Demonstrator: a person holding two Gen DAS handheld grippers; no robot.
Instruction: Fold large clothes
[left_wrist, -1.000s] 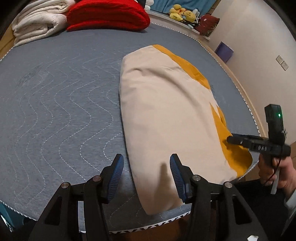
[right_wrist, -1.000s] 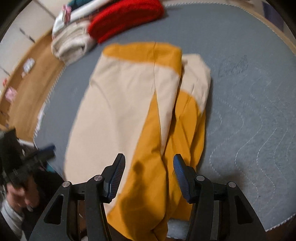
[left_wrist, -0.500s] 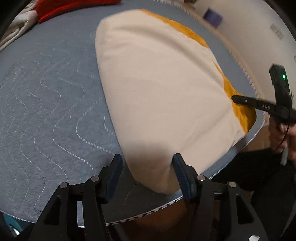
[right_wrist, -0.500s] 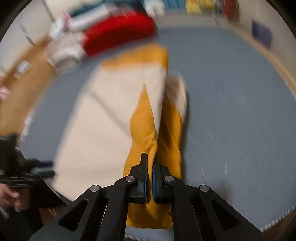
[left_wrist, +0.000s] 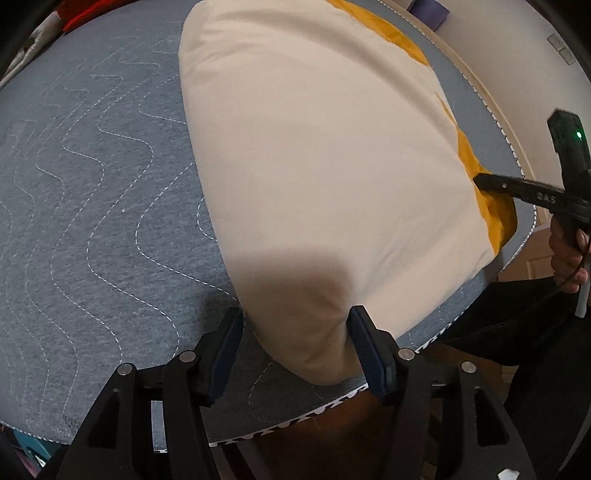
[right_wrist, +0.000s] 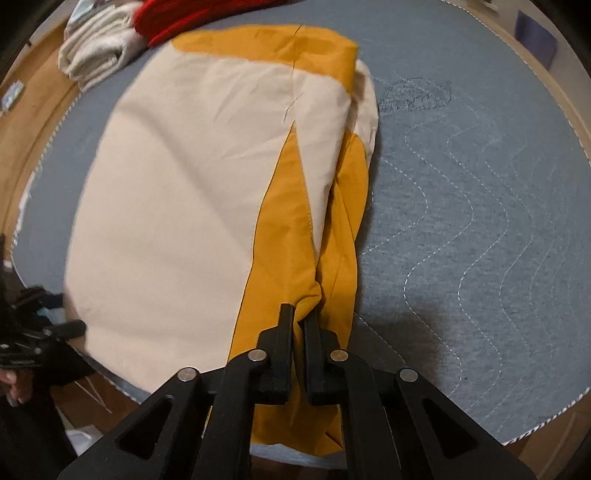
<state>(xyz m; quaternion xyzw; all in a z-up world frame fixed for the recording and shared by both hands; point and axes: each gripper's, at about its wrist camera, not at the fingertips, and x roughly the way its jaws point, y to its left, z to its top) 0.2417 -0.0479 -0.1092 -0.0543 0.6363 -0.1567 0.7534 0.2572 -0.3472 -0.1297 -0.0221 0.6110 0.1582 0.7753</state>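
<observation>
A large cream garment (left_wrist: 332, 166) with mustard panels (right_wrist: 295, 221) lies spread on the grey quilted mattress (left_wrist: 92, 221). My left gripper (left_wrist: 295, 317) is open and points down. Its blue-padded fingers straddle the garment's near cream corner at the mattress edge. In the right wrist view my right gripper (right_wrist: 299, 314) pinches a bunched fold of the mustard fabric near the front edge. Its jaws are opening a little, with the fold still caught between them. From the left wrist view, the right gripper (left_wrist: 480, 181) reaches onto the mustard strip from the right side.
A folded red blanket (right_wrist: 162, 18) and folded white bedding (right_wrist: 99, 55) sit at the mattress's far end. The mattress's piped edge (left_wrist: 295, 424) runs just below my left fingers, with wooden floor beyond. A person's hand (left_wrist: 565, 254) holds the right gripper's handle.
My right gripper went from open above the mustard panel to pinching a fold of it. My left gripper sank toward the cream corner, which now sits between its fingers.
</observation>
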